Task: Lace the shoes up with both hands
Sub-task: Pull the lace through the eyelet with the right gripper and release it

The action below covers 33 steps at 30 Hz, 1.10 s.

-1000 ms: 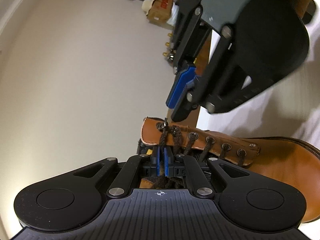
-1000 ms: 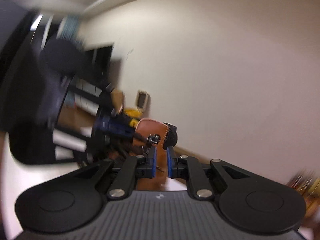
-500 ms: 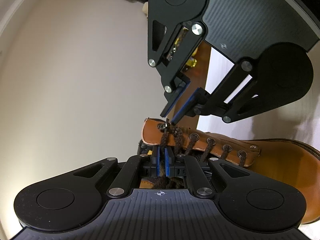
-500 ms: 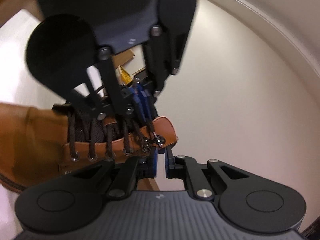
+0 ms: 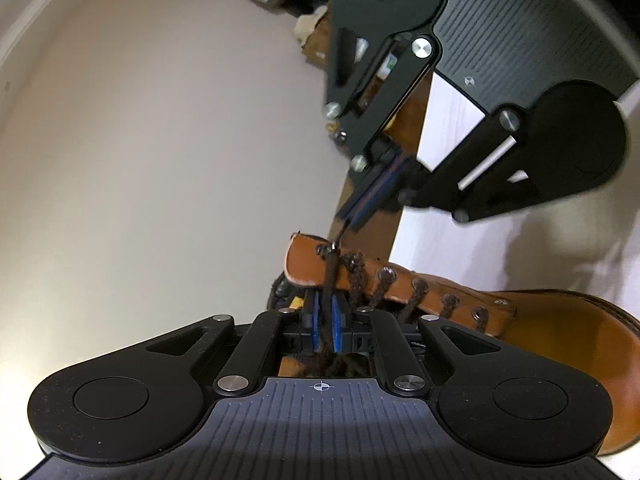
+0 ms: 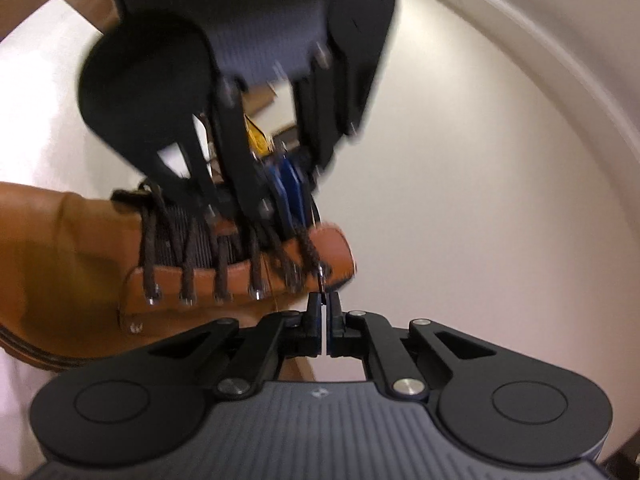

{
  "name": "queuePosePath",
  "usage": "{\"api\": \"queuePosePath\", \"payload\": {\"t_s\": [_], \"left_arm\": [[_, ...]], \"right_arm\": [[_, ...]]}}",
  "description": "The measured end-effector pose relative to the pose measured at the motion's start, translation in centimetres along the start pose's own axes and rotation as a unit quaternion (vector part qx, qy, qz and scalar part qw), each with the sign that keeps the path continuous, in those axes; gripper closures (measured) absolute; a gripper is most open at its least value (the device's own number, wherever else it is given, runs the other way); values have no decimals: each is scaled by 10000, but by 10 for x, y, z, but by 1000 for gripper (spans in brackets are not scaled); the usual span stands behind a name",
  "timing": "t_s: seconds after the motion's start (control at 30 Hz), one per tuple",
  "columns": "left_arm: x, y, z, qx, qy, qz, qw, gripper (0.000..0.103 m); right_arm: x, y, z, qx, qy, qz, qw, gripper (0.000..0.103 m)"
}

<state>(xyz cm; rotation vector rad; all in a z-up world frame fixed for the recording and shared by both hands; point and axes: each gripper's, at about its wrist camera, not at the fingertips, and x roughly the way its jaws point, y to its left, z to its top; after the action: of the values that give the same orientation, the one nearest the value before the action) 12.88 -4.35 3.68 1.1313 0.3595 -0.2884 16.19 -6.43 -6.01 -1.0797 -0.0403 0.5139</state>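
Note:
A tan leather boot point(image 5: 560, 340) with a dark brown lace point(image 5: 329, 280) lies on its side on a white surface. My left gripper point(image 5: 326, 320) is at the boot's top. The lace runs between its blue pads, its jaws are opening, and a gap shows beside the lace. My right gripper point(image 5: 347, 222) comes in from above, shut on the lace tip where it leaves the top eyelet point(image 5: 332, 246). In the right wrist view my right gripper point(image 6: 324, 308) pinches the lace tip point(image 6: 321, 280) beside the boot point(image 6: 60, 248). The left gripper point(image 6: 296, 220) is blurred above.
The boot rests on a white tabletop point(image 5: 500, 248) with a brown wooden strip point(image 5: 404, 128) at its edge. A cream wall point(image 5: 160, 160) fills the left. A cardboard box point(image 5: 316, 48) and dark clutter sit far behind.
My right gripper rolled over, came down to the top eyelet and shut on the lace tip. The left gripper's pads have parted slightly around the lace.

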Motion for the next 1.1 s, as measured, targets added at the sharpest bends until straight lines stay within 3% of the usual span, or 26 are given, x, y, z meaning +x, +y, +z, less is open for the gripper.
{"api": "queuePosePath", "payload": {"t_s": [0.13, 0.27, 0.4, 0.47, 0.6, 0.77, 0.83, 0.97, 1.1], "left_arm": [[-16, 16, -21, -562, -162, -122, 9982, 89], [-28, 30, -45, -985, -261, -52, 9948, 89], [-58, 34, -55, -1217, -272, -194, 9920, 89], [-54, 31, -63, -1226, -246, -192, 9920, 89], [-55, 37, -66, -1341, -134, -206, 9907, 89], [-36, 37, -82, -1456, -85, -213, 9891, 89], [-34, 38, -85, -1520, -78, -201, 9881, 89], [-30, 36, -95, -1596, -52, -217, 9869, 89], [-28, 33, -106, -1689, 10, -301, 9852, 89]], "right_arm": [[6, -10, -10, 564, 664, -19, 9962, 102], [2, -19, -23, 1408, 1129, 279, 9832, 102], [-11, -11, -8, 1128, 760, -65, 9907, 99], [-13, -8, 6, 860, 518, -120, 9949, 94], [-12, -4, 26, 258, 220, -295, 9990, 92], [-18, 4, 1, -361, 214, -362, 9985, 93], [-14, 4, -8, -466, 256, -347, 9980, 100], [6, -14, -10, 352, 578, -304, 9972, 100], [4, -30, -39, 1226, 1260, -262, 9841, 101]]}}
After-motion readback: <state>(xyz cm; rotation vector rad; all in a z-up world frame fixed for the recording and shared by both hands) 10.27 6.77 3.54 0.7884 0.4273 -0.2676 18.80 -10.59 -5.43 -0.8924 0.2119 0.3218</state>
